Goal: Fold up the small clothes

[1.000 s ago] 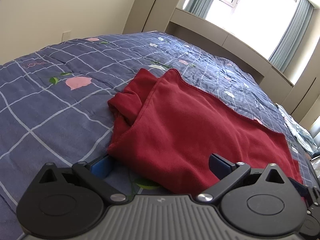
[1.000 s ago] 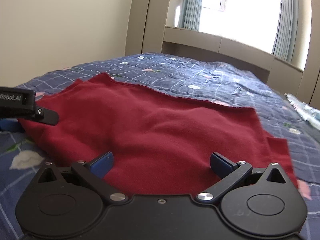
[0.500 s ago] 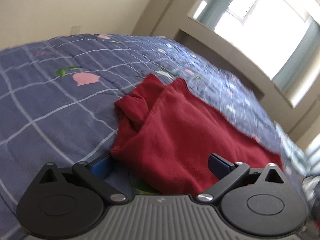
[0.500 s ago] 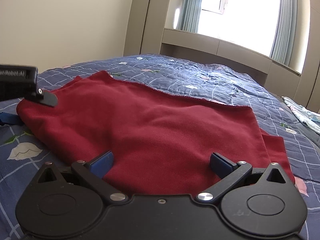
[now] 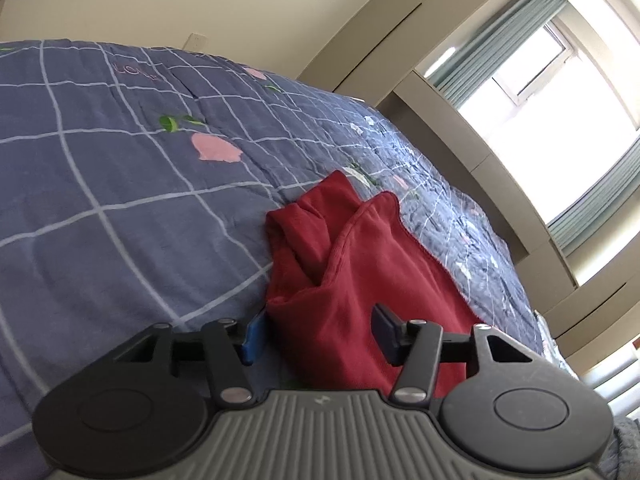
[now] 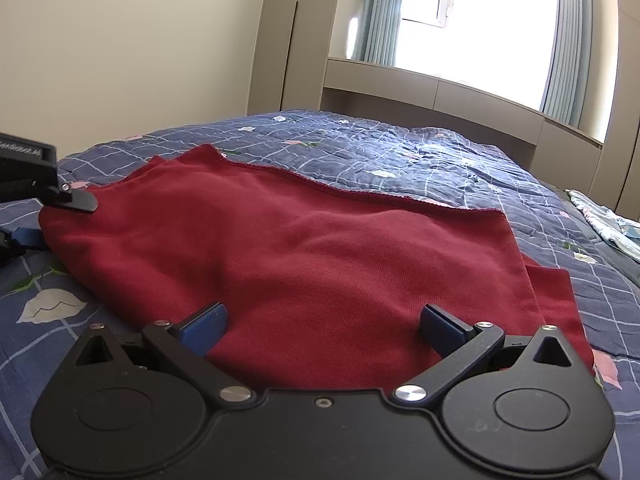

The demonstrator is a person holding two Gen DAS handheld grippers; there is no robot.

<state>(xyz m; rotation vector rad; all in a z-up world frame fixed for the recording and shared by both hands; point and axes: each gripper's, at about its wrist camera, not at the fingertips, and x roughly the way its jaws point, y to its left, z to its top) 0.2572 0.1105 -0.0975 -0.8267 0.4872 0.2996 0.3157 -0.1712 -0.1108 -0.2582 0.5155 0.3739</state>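
Lying across a blue-grey quilted bedspread (image 6: 420,160) with a white grid and pink flower prints is a dark red knitted garment (image 6: 304,256), spread mostly flat, one end bunched into soft folds. A stitched hem runs along its far edge, and a second layer of the same red cloth peeks out under its right side.

From the left wrist view, the left gripper (image 5: 318,334) sits low at the garment's crumpled near corner (image 5: 320,280). Its jaws are closing, with a fold of red fabric between the blue pads (image 5: 254,338); the left pad stands at the fabric's edge over the bedspread and the right one over the cloth, but I cannot tell that they pinch it yet.

The right gripper (image 6: 322,326) is at the near edge of the garment, jaws spread wide, red cloth lying between and beneath its blue fingertips (image 6: 204,324) without being clamped. At the left border of that view the other gripper's black body shows beside the garment's end.

Beyond the bed stand beige cabinets (image 6: 440,92) under a bright window (image 6: 480,20) with pale blue-grey curtains. A light patterned cloth (image 6: 608,220) lies at the bed's far right edge.
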